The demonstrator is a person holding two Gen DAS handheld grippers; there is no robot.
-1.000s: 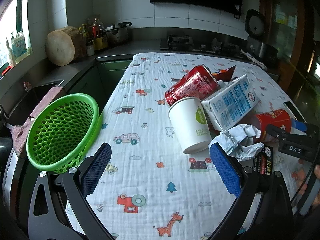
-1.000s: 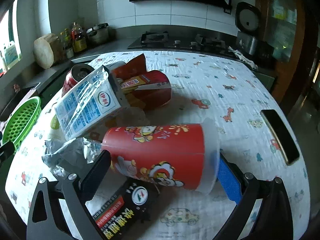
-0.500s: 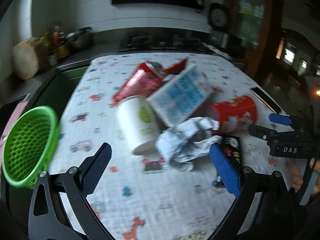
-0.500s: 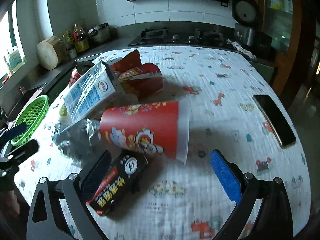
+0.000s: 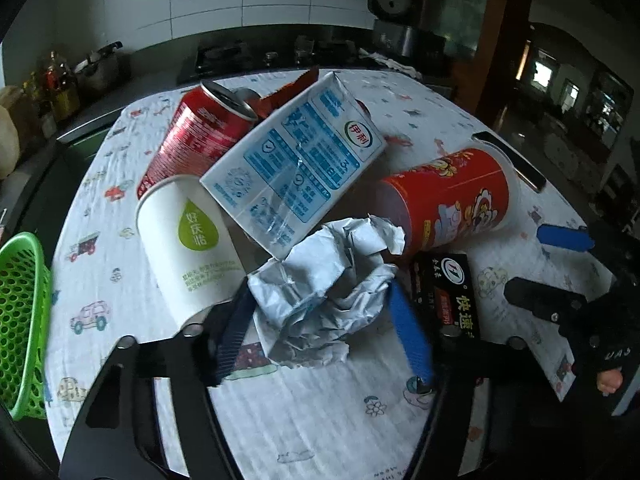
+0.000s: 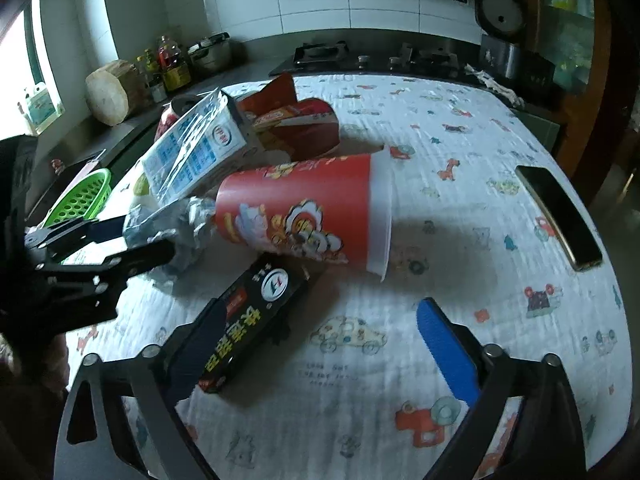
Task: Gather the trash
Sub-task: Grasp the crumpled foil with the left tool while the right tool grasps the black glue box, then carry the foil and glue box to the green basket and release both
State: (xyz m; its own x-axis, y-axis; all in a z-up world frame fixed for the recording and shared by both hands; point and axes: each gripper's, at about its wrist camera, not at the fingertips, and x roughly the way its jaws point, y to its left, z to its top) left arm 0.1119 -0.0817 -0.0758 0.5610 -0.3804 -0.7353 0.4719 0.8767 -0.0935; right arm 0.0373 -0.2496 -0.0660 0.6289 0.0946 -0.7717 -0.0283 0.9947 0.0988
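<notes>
Two grippers over a pile of trash on the surface (image 6: 460,128), which has a white cloth with cartoon cars and animals on it. The crumpled foil wrapper (image 5: 324,292) sits right in the middle of the left gripper (image 5: 320,320), its jaws spread on either side of the wad with the pads close against it, though I can't tell if they're actually pressing. That gripper comes in low and nearly level from the near edge.

Touching the wrapper at the back is the blue-and-white milk carton (image 5: 296,160), lying tilted over a red soda can (image 5: 192,140). A white paper cup (image 5: 188,240) lies on its side just left of the wrapper, and a red snack tub (image 5: 448,200) lies on its side to the right. A black box (image 6: 256,316) with Chinese lettering lies flat beside the tub.

The right gripper (image 6: 320,344) hangs over the near edge with its jaws wide apart, holding nothing, its left pad over the black box's near end. A green basket (image 5: 20,320) sits at the left edge, and a phone (image 6: 560,216) lies far right.
</notes>
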